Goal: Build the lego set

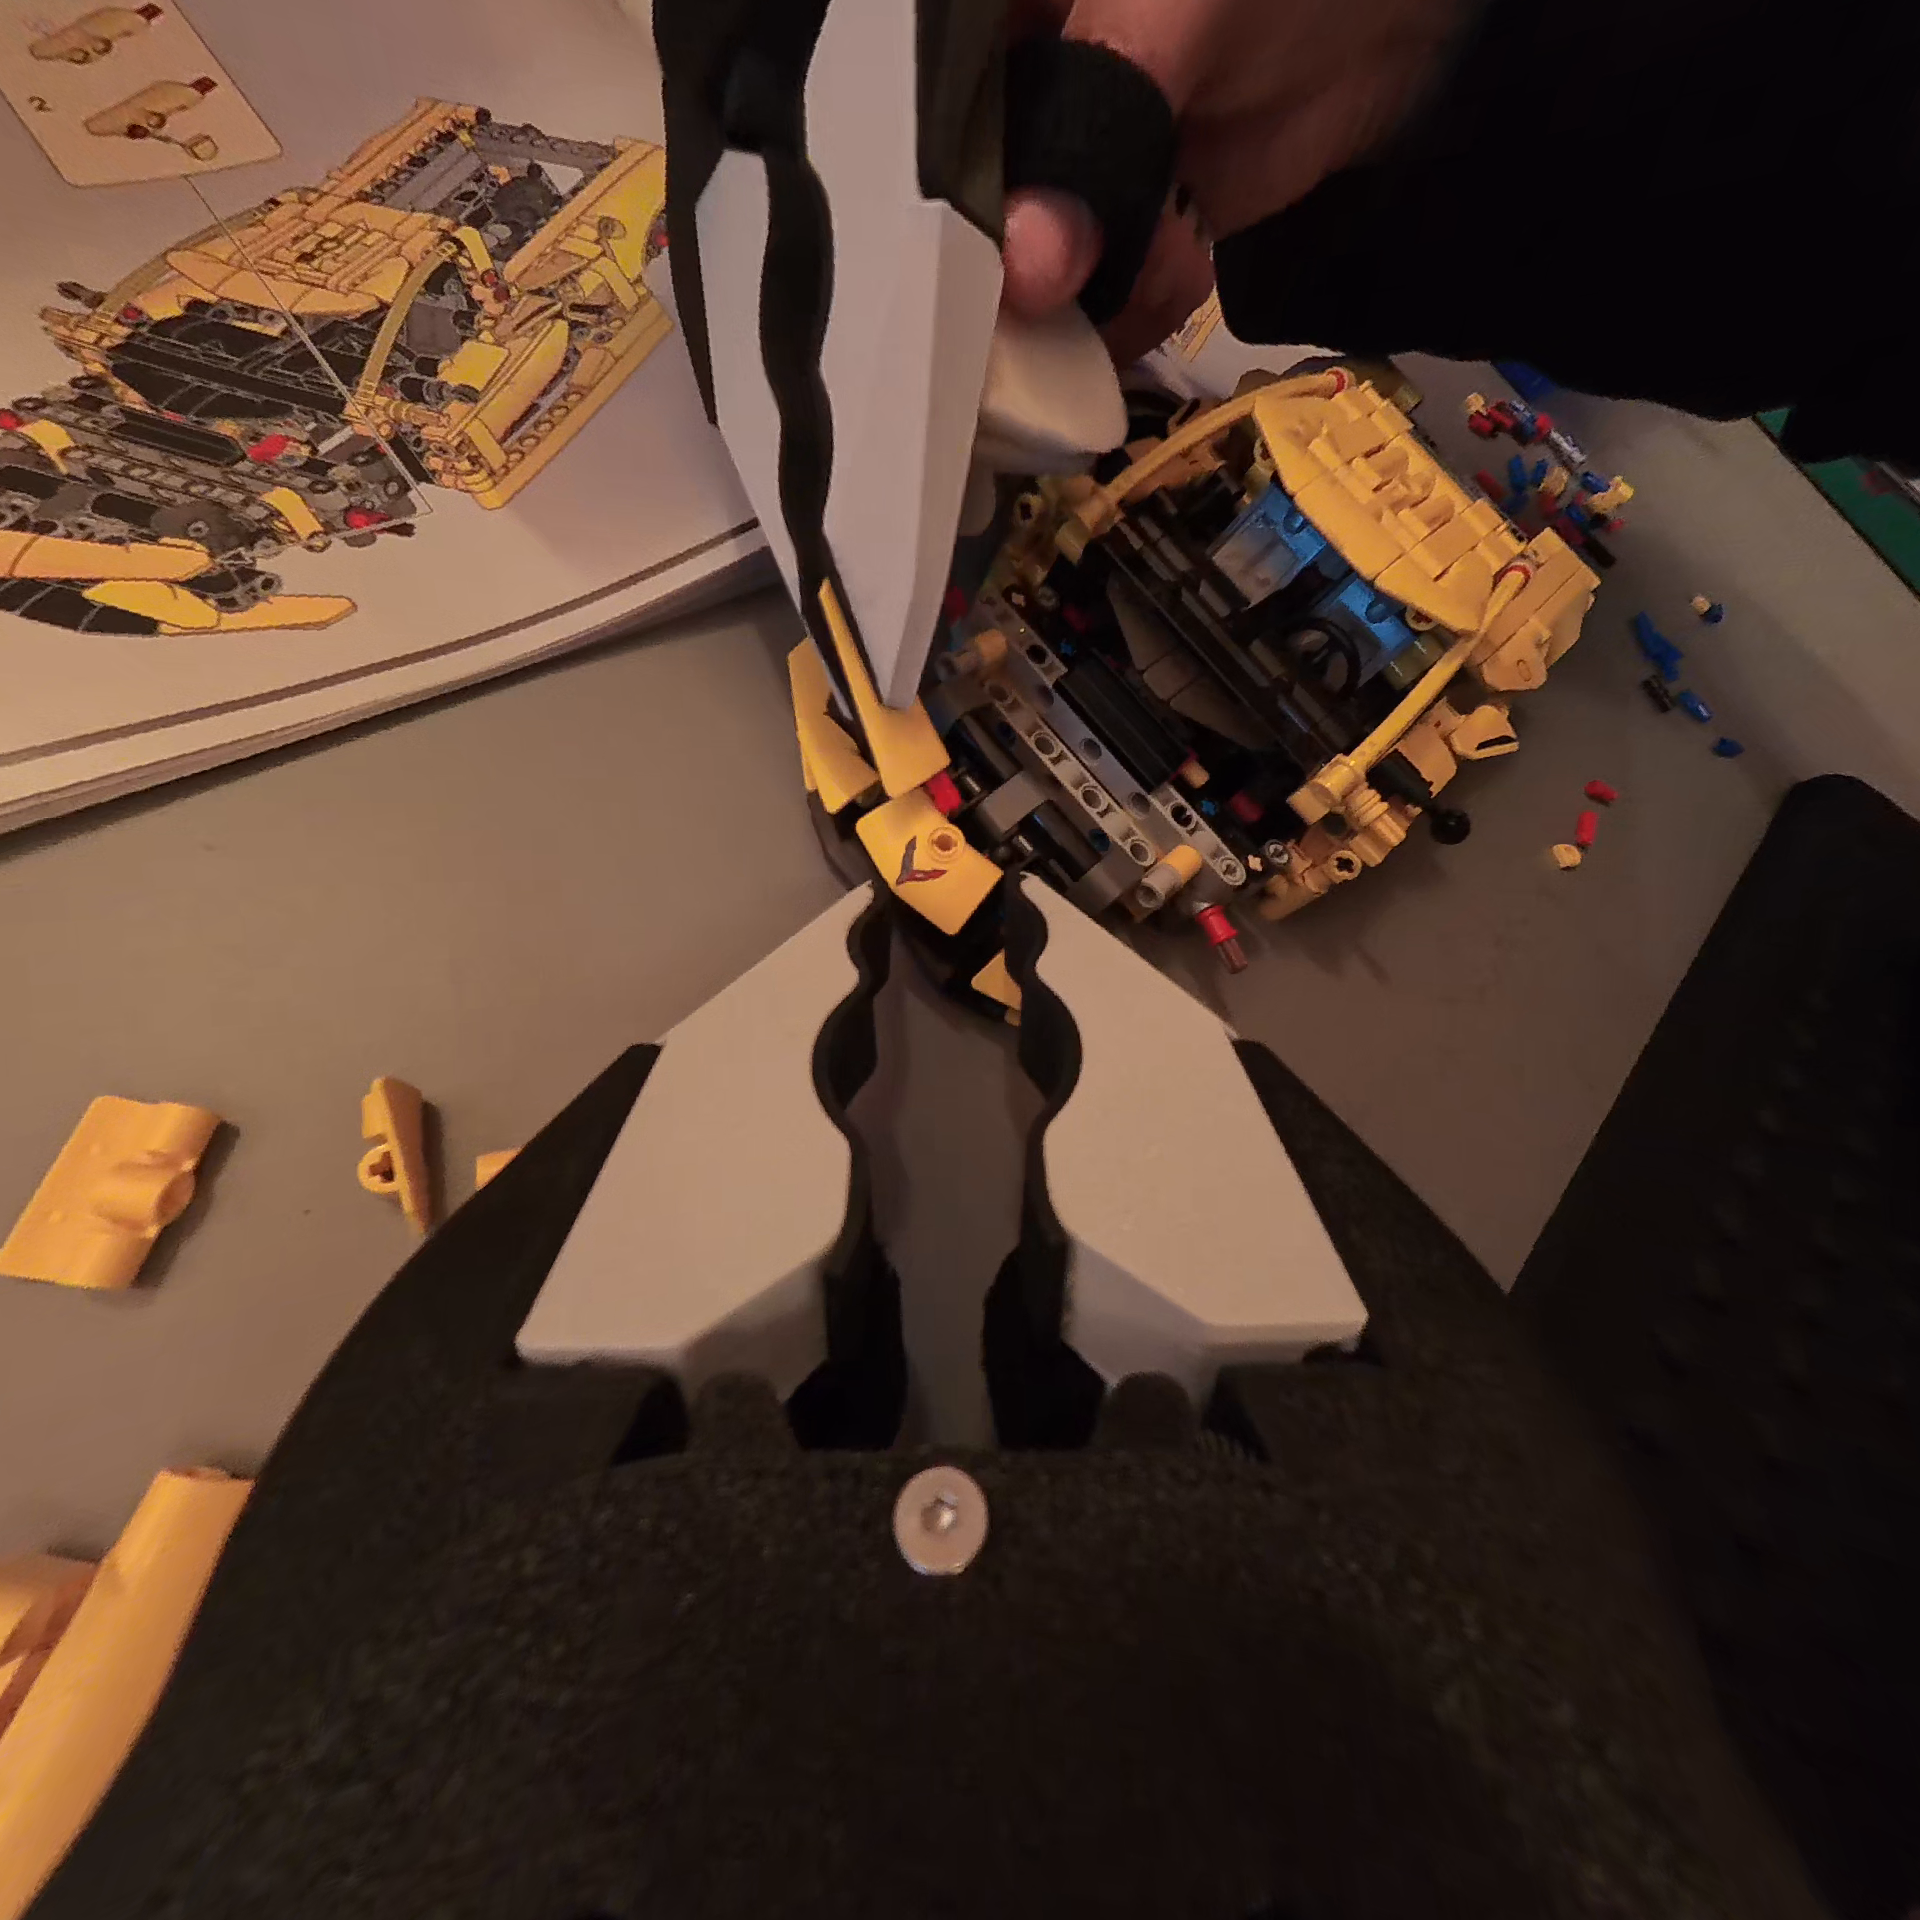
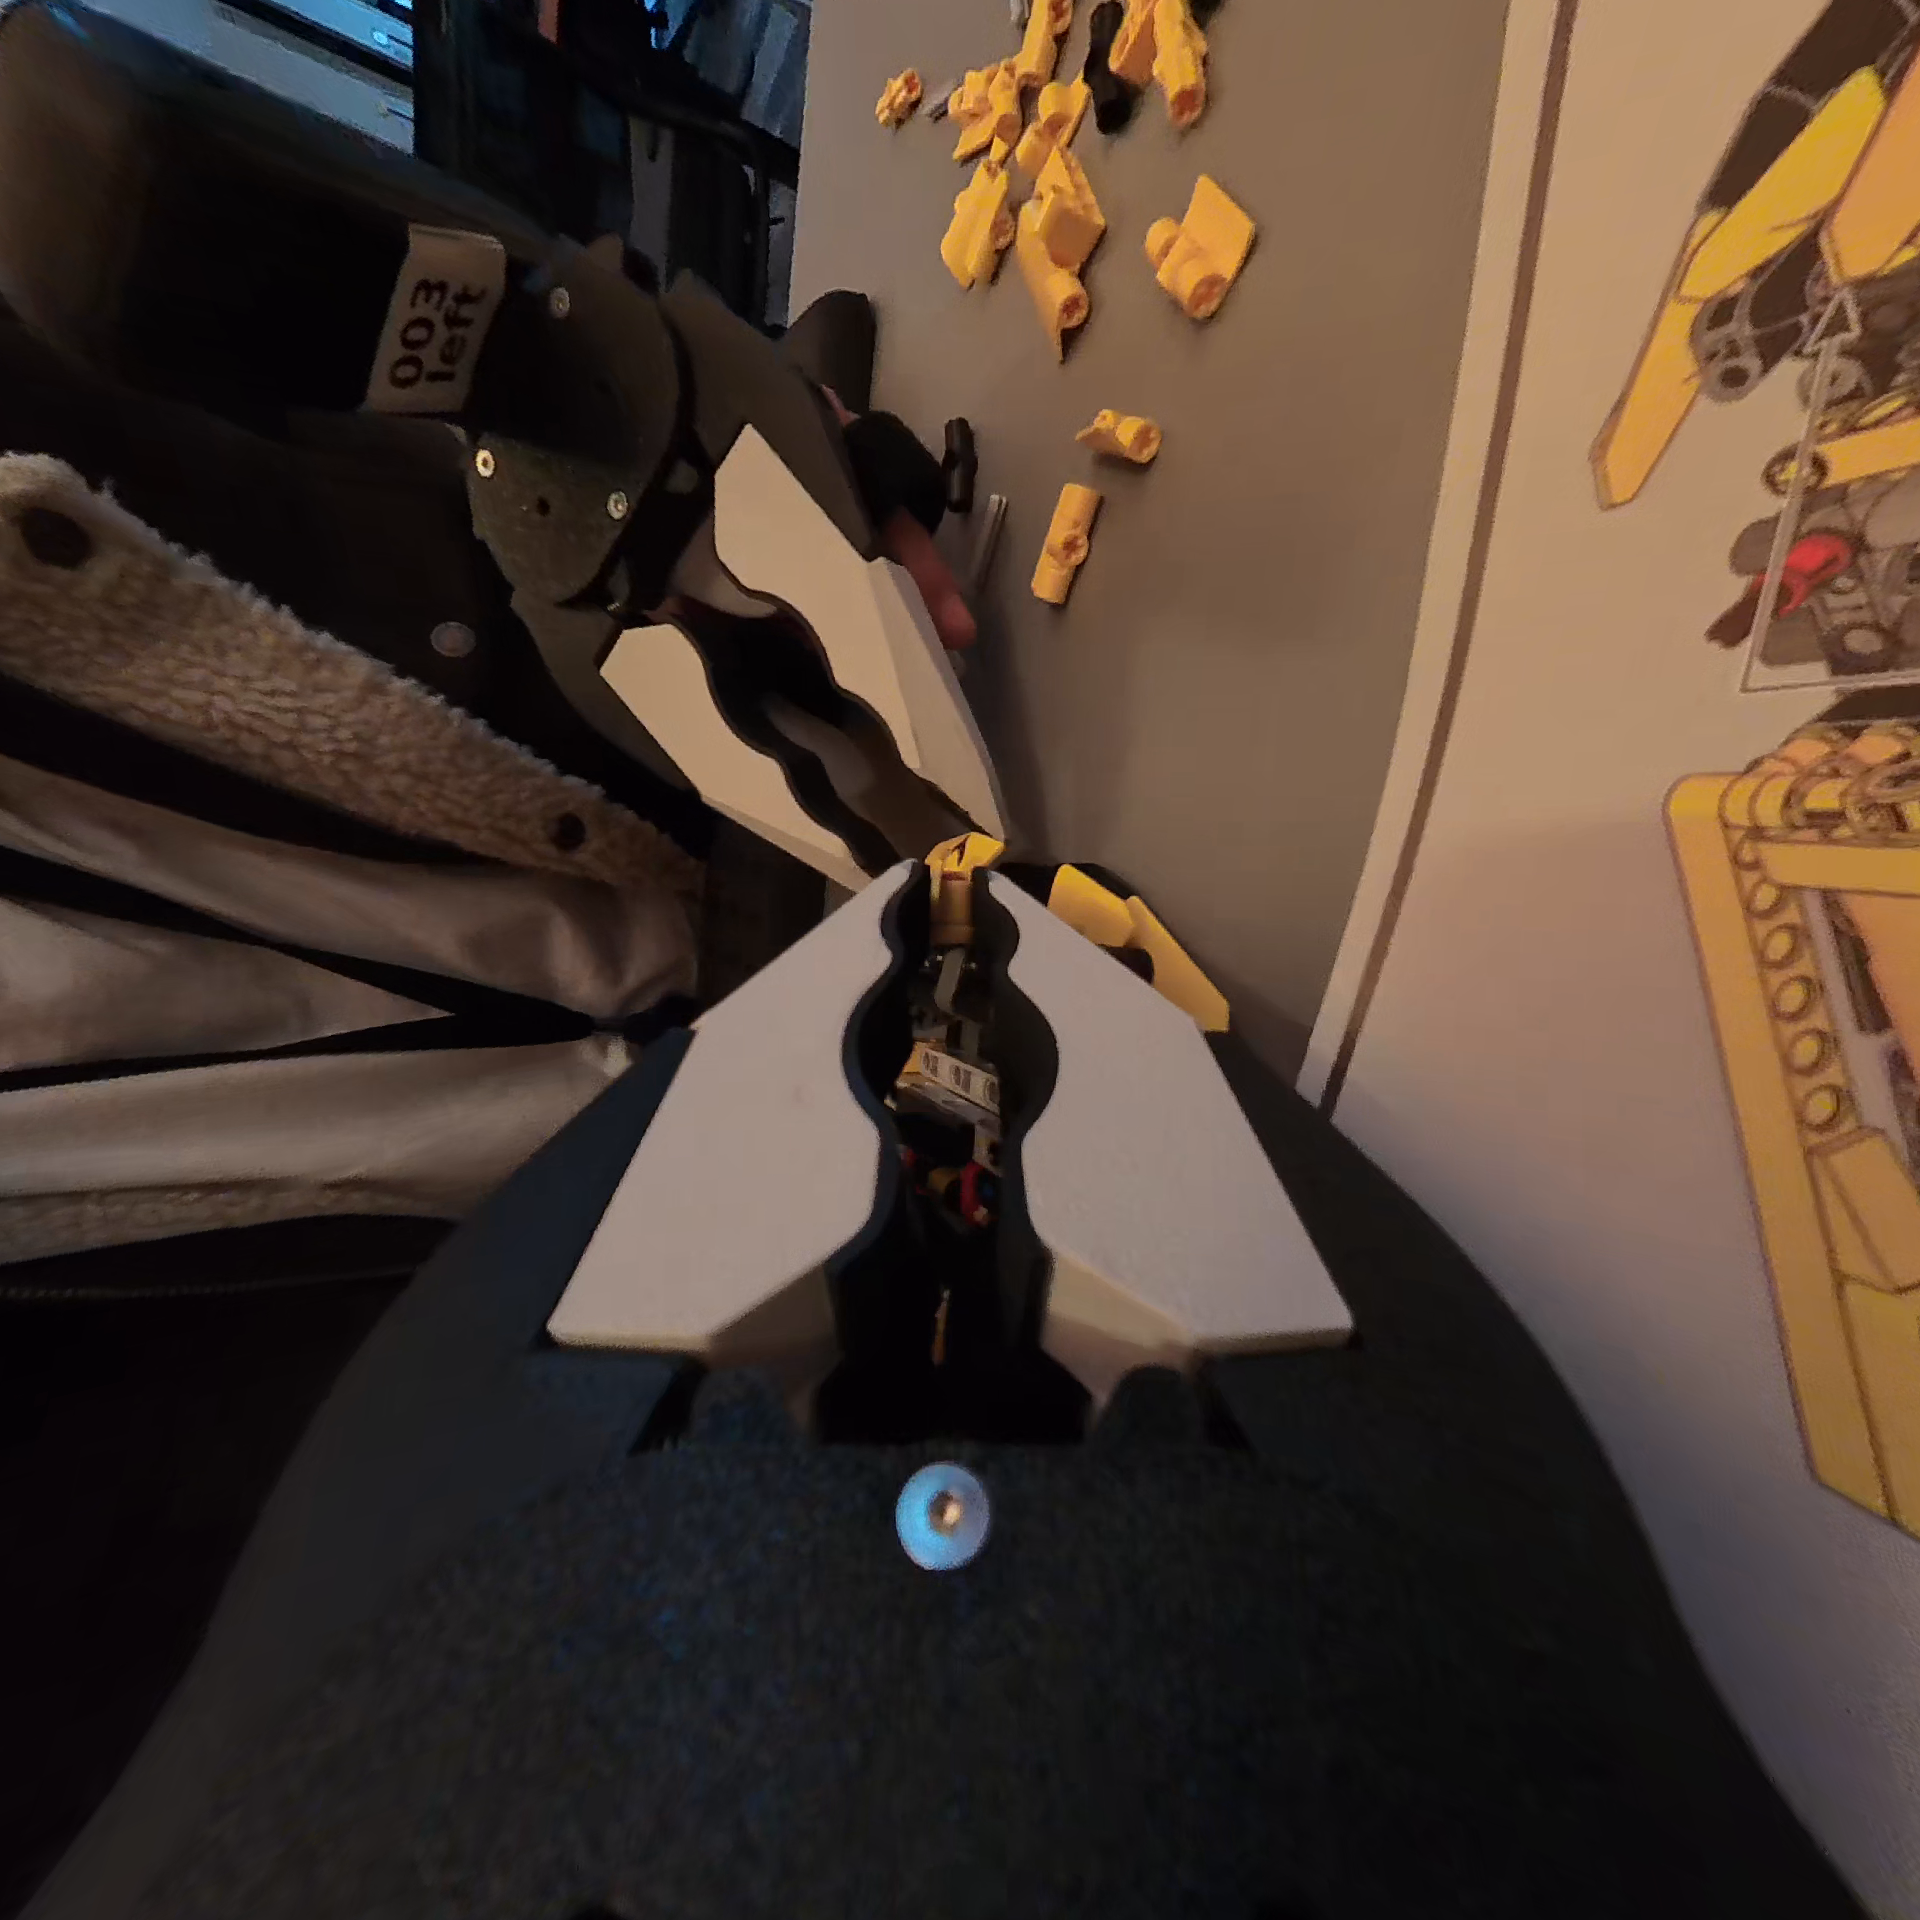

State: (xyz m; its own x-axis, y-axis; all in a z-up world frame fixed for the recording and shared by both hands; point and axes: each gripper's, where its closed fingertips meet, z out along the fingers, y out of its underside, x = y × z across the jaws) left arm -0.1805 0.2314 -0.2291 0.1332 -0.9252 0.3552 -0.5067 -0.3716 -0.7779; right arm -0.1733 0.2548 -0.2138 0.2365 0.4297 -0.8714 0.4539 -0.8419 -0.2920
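While the yellow lego car sits on the grey table beside the instruction booklet, both the left gripper and right gripper have fingers clamped on its front panels.

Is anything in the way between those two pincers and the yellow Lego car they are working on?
Nothing visible is. The left gripper already has its tips at a yellow panel on the car model, and the right gripper comes down onto the same corner from above. Loose yellow pieces lie off to the side.
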